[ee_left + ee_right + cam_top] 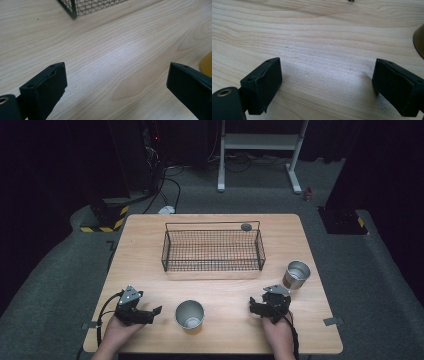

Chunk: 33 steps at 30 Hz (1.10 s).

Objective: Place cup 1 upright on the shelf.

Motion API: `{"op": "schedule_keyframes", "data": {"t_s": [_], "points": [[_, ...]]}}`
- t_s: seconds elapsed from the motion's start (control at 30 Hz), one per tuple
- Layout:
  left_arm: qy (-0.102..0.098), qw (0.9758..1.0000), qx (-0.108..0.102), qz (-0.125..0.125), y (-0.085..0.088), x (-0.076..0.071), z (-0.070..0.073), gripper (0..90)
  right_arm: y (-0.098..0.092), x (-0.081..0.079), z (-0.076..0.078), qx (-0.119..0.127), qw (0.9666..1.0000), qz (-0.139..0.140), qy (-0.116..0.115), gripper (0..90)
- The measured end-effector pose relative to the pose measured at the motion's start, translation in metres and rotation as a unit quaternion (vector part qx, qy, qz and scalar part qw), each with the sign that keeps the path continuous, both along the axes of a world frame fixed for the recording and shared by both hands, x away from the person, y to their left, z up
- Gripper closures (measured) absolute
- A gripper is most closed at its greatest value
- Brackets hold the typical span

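High view: basket (212, 251) at table (150, 270) centre, one cup (190, 314) low centre, another cup (297, 274) right; left gripper (150, 312) and right gripper (256, 306) bottom corners.

Left gripper view: fingers (47, 87) spread wide, empty.

Right gripper view: fingers (264, 85) likewise apart, empty.

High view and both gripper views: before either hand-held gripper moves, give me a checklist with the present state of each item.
1. Left hand-held gripper open, nothing between its jaws: ok; its own view shows bare wood between them.
2. Right hand-held gripper open and empty: ok.
3. Near metal cup upright, free of both grippers: ok.
4. Far metal cup upright, standing apart from the wire basket: ok.
5. Basket interior free for placing: ok as far as the high view shows; a small dark round thing sits at its far right corner, inside or behind cannot tell.
6. Cups empty: near cup looks empty; far cup cannot tell.
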<state>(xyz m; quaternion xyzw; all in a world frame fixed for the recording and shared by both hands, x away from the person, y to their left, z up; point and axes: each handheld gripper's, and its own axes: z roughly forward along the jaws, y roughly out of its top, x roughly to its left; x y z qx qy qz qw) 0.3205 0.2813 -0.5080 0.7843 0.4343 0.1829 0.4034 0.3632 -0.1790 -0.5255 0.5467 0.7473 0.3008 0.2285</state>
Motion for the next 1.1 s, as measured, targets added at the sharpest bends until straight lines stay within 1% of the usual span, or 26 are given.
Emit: {"op": "schedule_keyframes", "data": {"t_s": [0.07,0.1,0.13,0.27,0.3,0.37,0.4,0.43,0.47,0.57,0.6,0.63,0.73,0.77,0.8,0.83,0.87,0.9,1.0,1.1], "points": [[-0.002,1.0000,-0.002,-0.005,0.000,-0.001,0.002,2.9,0.000,0.000,0.000,0.001,1.0000,-0.001,0.001,9.0],[-0.008,0.9999,-0.004,-0.008,0.000,-0.001,0.003,2.9,0.000,0.000,0.000,0.000,1.0000,0.000,0.000,9.0],[-0.006,0.9998,-0.014,-0.011,-0.001,-0.002,0.005,2.7,0.000,0.000,0.000,0.000,1.0000,0.001,0.000,8.9],[-0.010,0.9996,-0.019,-0.017,-0.001,-0.004,0.009,1.7,0.001,0.000,0.000,0.001,1.0000,0.003,0.000,9.0],[-0.013,0.9994,-0.026,-0.019,-0.001,-0.006,0.010,1.7,0.001,0.000,0.000,0.001,1.0000,0.003,0.000,9.0],[-0.019,0.9991,-0.030,-0.025,-0.001,-0.009,0.013,1.0,0.001,0.001,0.000,0.000,1.0000,0.005,-0.001,9.0],[-0.019,0.9991,-0.030,-0.025,-0.001,-0.009,0.013,0.7,0.001,0.001,0.000,0.000,1.0000,0.005,-0.001,9.0],[-0.019,0.9988,-0.035,-0.028,-0.002,-0.010,0.014,0.7,0.001,0.001,0.000,0.000,1.0000,0.005,-0.001,9.0],[-0.022,0.9986,-0.035,-0.031,-0.002,-0.011,0.015,0.6,0.001,0.001,0.000,0.000,1.0000,0.005,-0.001,9.0],[-0.023,0.9975,-0.055,-0.038,-0.004,-0.013,0.018,0.6,0.001,0.001,0.000,-0.001,1.0000,0.008,-0.001,9.0],[-0.023,0.9975,-0.055,-0.038,-0.004,-0.013,0.018,0.6,0.001,0.001,0.000,-0.001,1.0000,0.008,-0.001,9.0],[-0.030,0.9971,-0.056,-0.042,-0.005,-0.015,0.020,0.6,0.001,0.001,0.000,-0.001,1.0000,0.010,0.000,8.9],[-0.037,0.9963,-0.060,-0.050,-0.007,-0.017,0.024,0.6,0.001,0.001,0.000,-0.001,0.9999,0.010,0.000,9.0],[-0.041,0.9961,-0.062,-0.049,-0.008,-0.018,0.025,0.6,0.001,0.001,0.000,-0.001,0.9999,0.010,0.000,9.0],[-0.041,0.9961,-0.062,-0.049,-0.008,-0.018,0.025,0.6,0.001,0.001,0.000,-0.001,0.9999,0.010,0.000,9.0],[-0.046,0.9957,-0.060,-0.054,-0.009,-0.020,0.027,0.6,0.001,0.001,0.000,-0.001,0.9999,0.010,0.000,9.0],[-0.046,0.9957,-0.060,-0.054,-0.009,-0.020,0.027,0.6,0.001,0.001,0.000,-0.001,0.9999,0.010,0.000,9.0],[-0.047,0.9952,-0.065,-0.056,-0.011,-0.021,0.028,0.6,0.001,0.001,0.000,-0.001,0.9999,0.010,0.000,9.0],[-0.053,0.9947,-0.063,-0.062,-0.013,-0.021,0.030,0.6,0.001,0.001,0.000,-0.001,0.9999,0.010,0.000,9.0],[-0.059,0.9935,-0.071,-0.066,-0.017,-0.024,0.035,0.6,0.001,0.001,0.000,-0.001,0.9999,0.010,0.000,9.0]]}}
